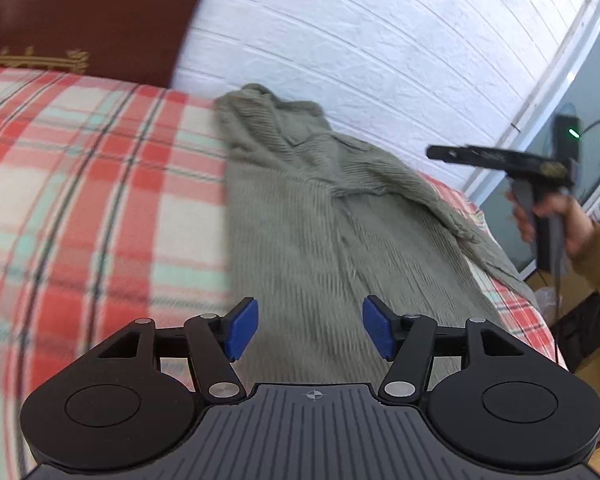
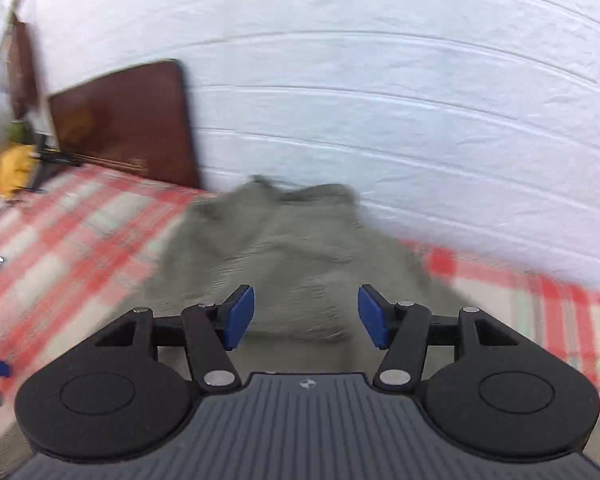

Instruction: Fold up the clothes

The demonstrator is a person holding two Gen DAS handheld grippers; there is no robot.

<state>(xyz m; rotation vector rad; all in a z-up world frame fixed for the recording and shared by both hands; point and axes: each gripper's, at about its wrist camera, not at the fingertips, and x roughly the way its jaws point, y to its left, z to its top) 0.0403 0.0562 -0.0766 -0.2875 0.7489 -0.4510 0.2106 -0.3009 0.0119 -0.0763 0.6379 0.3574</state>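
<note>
An olive-green ribbed knit garment [image 1: 312, 216] lies stretched along the plaid bedcover [image 1: 80, 184], its far end bunched against the wall and one sleeve folded across it. My left gripper [image 1: 310, 330] hovers open just above the garment's near part, nothing between its blue pads [image 1: 242, 330]. In the left wrist view the other gripper [image 1: 500, 158] is held in a hand [image 1: 556, 220] above the bed's right edge. In the right wrist view my right gripper [image 2: 306, 316] is open over the blurred green garment [image 2: 284, 256], holding nothing.
A white panelled wall [image 1: 380, 40] runs behind the bed. A dark brown headboard [image 1: 92, 12] stands at the left end. A glass pane and cardboard boxes [image 1: 572, 300] lie past the bed's right edge. Yellow clutter [image 2: 12, 172] sits beyond the headboard.
</note>
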